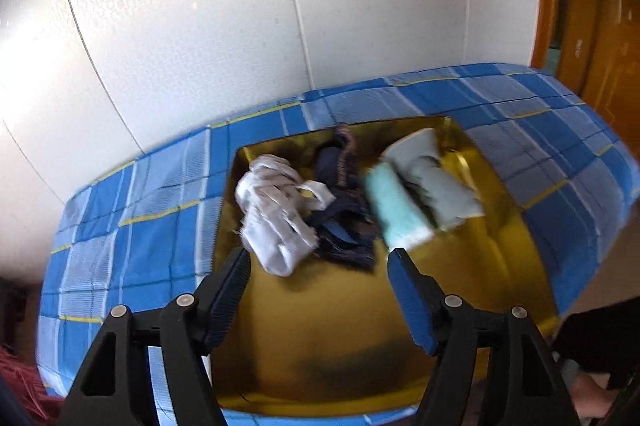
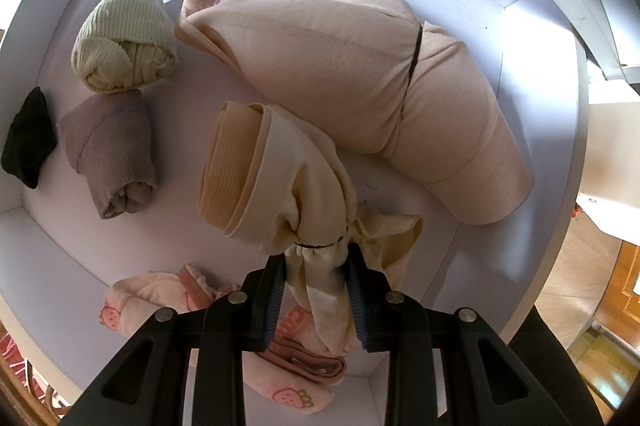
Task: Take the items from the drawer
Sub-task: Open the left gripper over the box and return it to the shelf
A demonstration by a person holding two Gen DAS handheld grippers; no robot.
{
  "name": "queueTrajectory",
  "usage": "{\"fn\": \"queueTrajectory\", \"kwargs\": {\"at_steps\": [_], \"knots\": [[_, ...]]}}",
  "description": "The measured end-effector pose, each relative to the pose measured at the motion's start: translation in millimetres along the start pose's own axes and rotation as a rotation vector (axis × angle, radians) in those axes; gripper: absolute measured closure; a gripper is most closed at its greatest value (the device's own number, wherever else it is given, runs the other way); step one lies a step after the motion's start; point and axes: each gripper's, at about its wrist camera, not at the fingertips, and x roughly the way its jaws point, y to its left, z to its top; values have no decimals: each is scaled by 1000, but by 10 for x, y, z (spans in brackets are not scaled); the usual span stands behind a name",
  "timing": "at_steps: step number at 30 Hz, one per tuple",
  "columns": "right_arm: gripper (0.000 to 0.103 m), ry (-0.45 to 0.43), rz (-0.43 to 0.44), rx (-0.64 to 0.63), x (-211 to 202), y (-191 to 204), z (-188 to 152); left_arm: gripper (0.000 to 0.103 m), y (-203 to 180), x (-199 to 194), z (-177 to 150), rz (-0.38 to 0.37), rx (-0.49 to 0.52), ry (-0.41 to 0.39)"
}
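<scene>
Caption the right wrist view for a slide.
Right gripper clamps a cream cloth bundle inside the white drawer.

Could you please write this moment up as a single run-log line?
left gripper: jaws open, empty, over gold tray | right gripper: jaws shut on cream bundle in drawer

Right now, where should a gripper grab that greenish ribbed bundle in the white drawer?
Come straight down from above and pinch the greenish ribbed bundle across its rounded middle. It lies alone on the drawer floor, only near the mauve roll, and its rolled end looks loose, so gripping there might unravel it.
</scene>
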Motion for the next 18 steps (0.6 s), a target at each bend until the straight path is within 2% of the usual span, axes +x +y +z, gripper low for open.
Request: {"fn": "queueTrajectory", "kwargs": {"at_steps": [7,11,15,18], "knots": [[74,-1,-3,-4,7,10,-3,29,-316,-258,-371,-72,49,-29],[74,-1,-5,-5,8,19,-7,25,-628,-295,-736,-142,94,16],[74,-1,-3,-3,8,15,-7,22,-928,-156,-1164,-204,98,116],[74,-2,-3,-2,7,12,-7,22,-1141,167,-1569,-228,56,255]]}}
